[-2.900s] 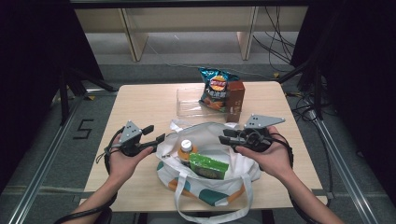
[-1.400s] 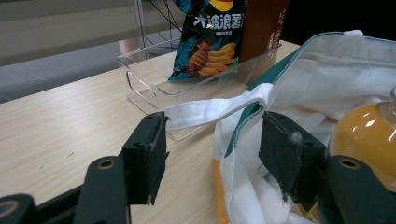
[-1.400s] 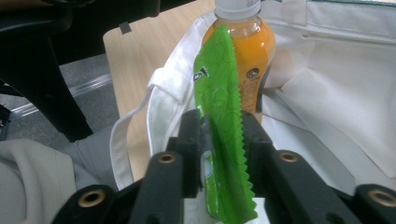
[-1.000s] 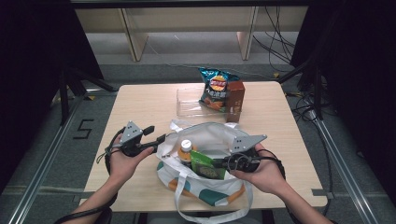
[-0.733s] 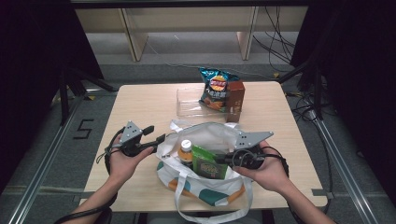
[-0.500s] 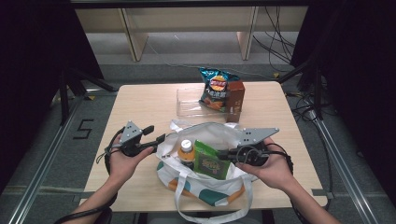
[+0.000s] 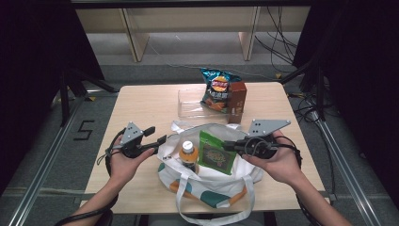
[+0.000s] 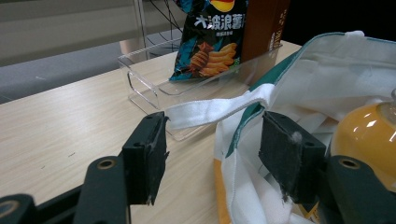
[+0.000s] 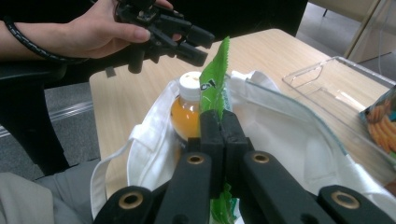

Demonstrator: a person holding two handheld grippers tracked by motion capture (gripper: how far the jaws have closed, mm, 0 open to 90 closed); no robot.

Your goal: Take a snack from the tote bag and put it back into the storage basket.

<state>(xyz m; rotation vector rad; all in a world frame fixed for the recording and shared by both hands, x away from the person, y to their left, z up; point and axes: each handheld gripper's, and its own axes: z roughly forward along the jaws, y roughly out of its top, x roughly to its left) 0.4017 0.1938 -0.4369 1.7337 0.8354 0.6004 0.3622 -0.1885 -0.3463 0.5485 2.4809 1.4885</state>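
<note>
- My right tongs [image 7: 229, 145] are clamped on the edge of a green packet [image 7: 215, 153]; from the right gripper view the jaws sit pressed together with the packet [image 9: 214, 74] standing up thin between them.
- In the high view the packet stands upright over the open mouth of the white bag [image 7: 207, 188], just beside an orange bottle [image 7: 188, 153] that stands in the bag.
- The bottle [image 9: 187, 112] has a white cap and sits to the left of the packet as the right gripper view has it.
- My left tongs [image 7: 157, 137] are apart, holding nothing, at the bag's left rim.
- Through the left gripper view I see a white strap [image 8: 219, 109] of the bag running across between the two pads [image 8: 148, 154] without either pad touching it, as far as I can tell.
- The bag sits at the near middle of the bench [image 7: 150, 103].
- Farther back on the bench is a clear tray [image 7: 190, 103], with a chips bag [image 7: 217, 89] and a brown box [image 7: 236, 101] standing at its right end.
- The chips bag [image 8: 212, 37] leans in the tray [image 8: 154, 77], the box [image 8: 264, 23] just beside it.
</note>
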